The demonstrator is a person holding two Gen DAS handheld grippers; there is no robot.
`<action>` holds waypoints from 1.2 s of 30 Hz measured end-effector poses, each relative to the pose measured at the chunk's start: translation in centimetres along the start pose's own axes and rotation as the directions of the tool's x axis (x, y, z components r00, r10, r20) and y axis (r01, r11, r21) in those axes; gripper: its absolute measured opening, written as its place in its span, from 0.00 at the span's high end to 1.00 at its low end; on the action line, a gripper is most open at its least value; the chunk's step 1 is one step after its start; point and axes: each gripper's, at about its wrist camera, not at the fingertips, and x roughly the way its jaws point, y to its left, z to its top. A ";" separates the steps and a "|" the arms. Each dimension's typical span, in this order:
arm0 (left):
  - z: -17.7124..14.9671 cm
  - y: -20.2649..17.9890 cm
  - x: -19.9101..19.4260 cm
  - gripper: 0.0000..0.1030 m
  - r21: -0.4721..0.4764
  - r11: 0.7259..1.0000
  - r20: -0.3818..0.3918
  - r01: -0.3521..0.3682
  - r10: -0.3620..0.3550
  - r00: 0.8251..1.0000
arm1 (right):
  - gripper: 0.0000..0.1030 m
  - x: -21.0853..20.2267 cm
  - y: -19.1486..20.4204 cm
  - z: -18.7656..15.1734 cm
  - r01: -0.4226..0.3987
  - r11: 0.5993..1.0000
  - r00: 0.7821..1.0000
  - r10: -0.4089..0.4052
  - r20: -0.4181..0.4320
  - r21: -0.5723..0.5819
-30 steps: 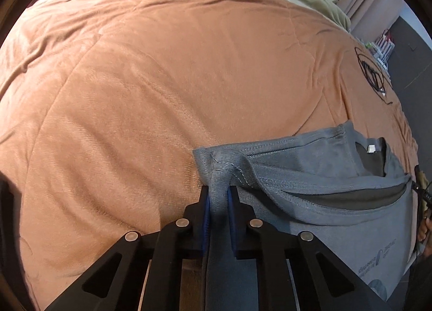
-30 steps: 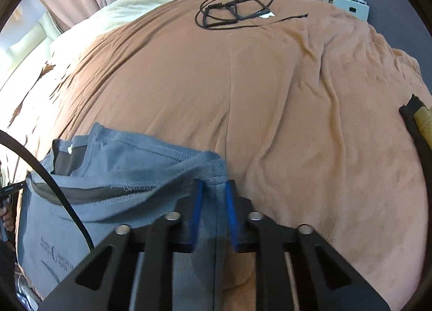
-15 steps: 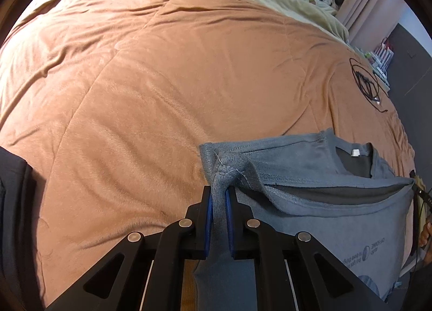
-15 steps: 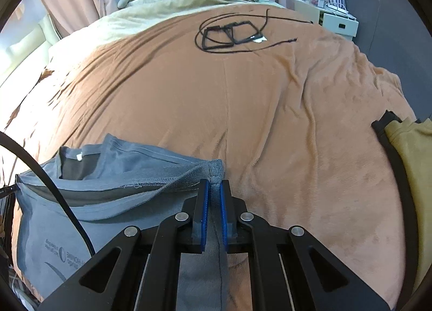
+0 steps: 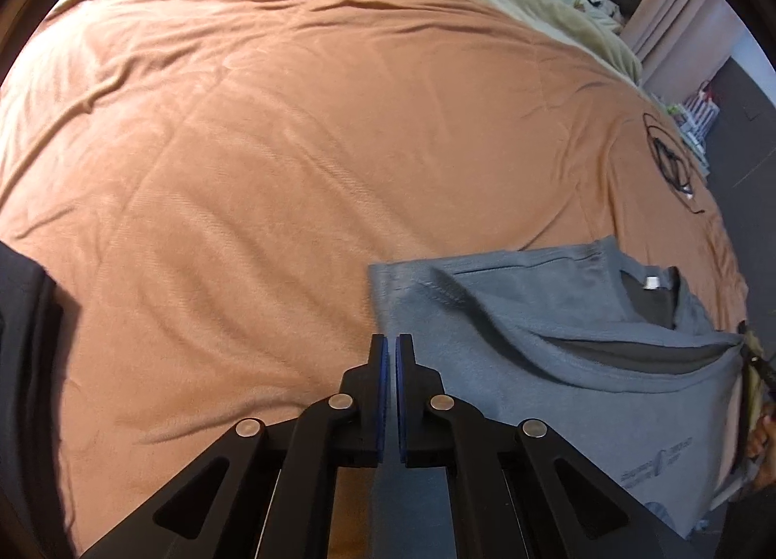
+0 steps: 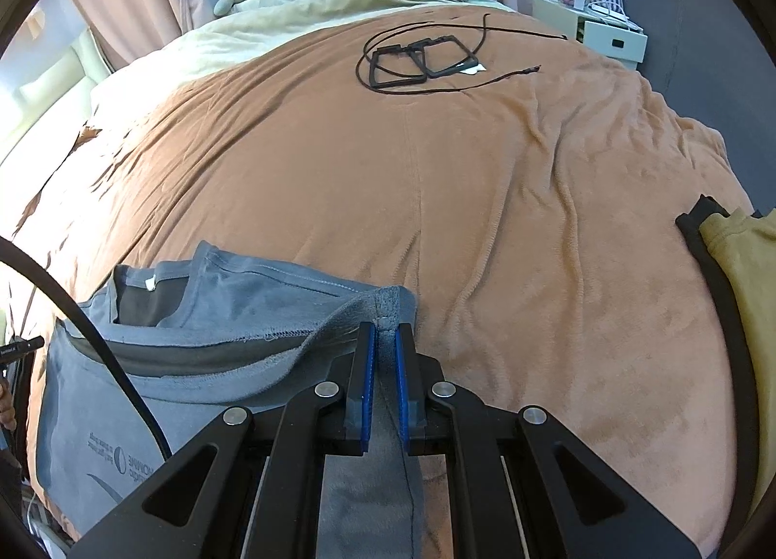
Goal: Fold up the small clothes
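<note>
Your right gripper (image 6: 383, 341) clamps a corner of the grey cotton T-shirt (image 6: 233, 316), draped on the near edge of the brown fleece blanket (image 6: 436, 200), lifting it to fold; your left gripper (image 5: 391, 355) has just clenched empty, the fabric lying beside it.

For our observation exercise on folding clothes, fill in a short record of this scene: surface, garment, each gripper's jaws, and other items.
Surface: brown blanket on a bed
Garment: grey T-shirt, collar open, white label showing
Right gripper: jaws shut on a bunched edge of the T-shirt
Left gripper: jaws shut, no cloth visible between them; a T-shirt corner lies just beyond the tips
Other items: black frames with cord far up the blanket; yellow garment at the right edge
</note>
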 end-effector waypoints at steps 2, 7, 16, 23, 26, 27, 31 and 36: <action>0.3 -0.3 0.4 0.88 -0.007 1.000 -0.006 -0.002 0.002 1.000 | 0.96 0.2 -0.1 0.1 0.004 1.000 1.000 -0.004 -0.005 0.004; 0.9 -0.7 2.2 0.76 -0.004 1.000 -0.015 -0.022 0.022 1.000 | 0.96 0.9 -0.3 0.0 0.002 1.000 1.000 -0.002 -0.018 0.021; 0.9 -0.6 2.2 0.95 0.011 0.999 0.013 -0.031 0.031 0.999 | 0.96 0.9 -0.2 0.2 0.006 1.000 1.000 -0.006 -0.020 0.011; 1.3 -1.4 -1.1 0.96 0.059 0.996 0.077 -0.072 0.067 0.995 | 0.96 -1.4 0.4 0.4 0.005 1.000 0.999 -0.004 0.053 -0.004; 1.8 -1.5 -2.3 0.96 0.051 0.996 0.098 -0.080 0.075 0.992 | 0.96 -2.2 0.5 0.6 0.005 1.000 0.997 -0.005 0.075 -0.004; 2.0 -1.5 -2.4 0.96 0.051 0.995 0.103 -0.083 0.077 0.992 | 0.96 -2.4 0.6 0.6 0.005 1.000 0.997 -0.005 0.080 -0.004; 3.2 -1.5 -2.9 0.97 0.045 0.995 0.148 -0.094 0.087 0.985 | 0.96 -2.4 0.8 1.1 0.017 1.000 0.995 -0.017 0.093 -0.001; 5.1 -1.7 -2.4 0.97 0.037 0.994 0.177 -0.100 0.092 0.980 | 0.96 -1.4 0.6 2.5 0.041 0.999 0.994 -0.043 0.102 0.019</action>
